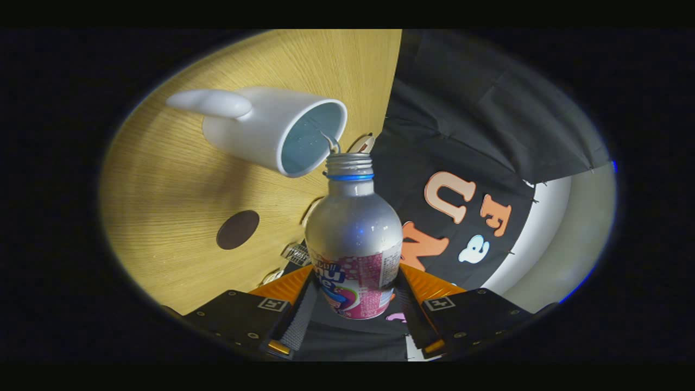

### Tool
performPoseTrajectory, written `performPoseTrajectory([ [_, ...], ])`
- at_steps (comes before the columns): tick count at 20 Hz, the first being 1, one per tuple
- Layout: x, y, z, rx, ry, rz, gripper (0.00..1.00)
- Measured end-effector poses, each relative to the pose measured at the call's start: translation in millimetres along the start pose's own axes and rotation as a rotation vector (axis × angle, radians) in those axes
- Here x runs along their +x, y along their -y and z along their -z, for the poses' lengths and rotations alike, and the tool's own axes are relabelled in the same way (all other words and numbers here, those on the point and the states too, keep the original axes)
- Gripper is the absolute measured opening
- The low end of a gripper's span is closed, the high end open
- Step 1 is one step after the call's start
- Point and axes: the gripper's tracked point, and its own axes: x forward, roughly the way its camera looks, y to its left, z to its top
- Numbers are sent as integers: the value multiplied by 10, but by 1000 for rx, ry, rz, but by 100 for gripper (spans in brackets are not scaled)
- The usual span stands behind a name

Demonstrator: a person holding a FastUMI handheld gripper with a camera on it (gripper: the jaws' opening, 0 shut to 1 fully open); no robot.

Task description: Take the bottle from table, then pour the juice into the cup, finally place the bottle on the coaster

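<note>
Both fingers of my gripper (353,317) press on the labelled lower body of the bottle (354,239), clamped between them; its open neck reaches just ahead to the rim of the white cup (260,130); I see the dark coaster (238,229) beyond the left finger on the wooden table (163,190).

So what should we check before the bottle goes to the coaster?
1. Gripper shut on the bottle: ok, both fingers press its sides.
2. Bottle mouth over the cup: ok, a thin stream runs into it.
3. Pouring finished: not ok, juice is flowing.
4. Cup standing on the table: ok.
5. Coaster free to land on: ok, nothing on it.
6. Juice left in the bottle: cannot tell.
</note>
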Motion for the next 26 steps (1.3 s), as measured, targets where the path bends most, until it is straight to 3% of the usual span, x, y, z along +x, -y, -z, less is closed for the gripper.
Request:
performPoseTrajectory([
  [16,-12,129,7,-155,14,6,75],
  [26,-55,123,13,-171,10,-10,75],
])
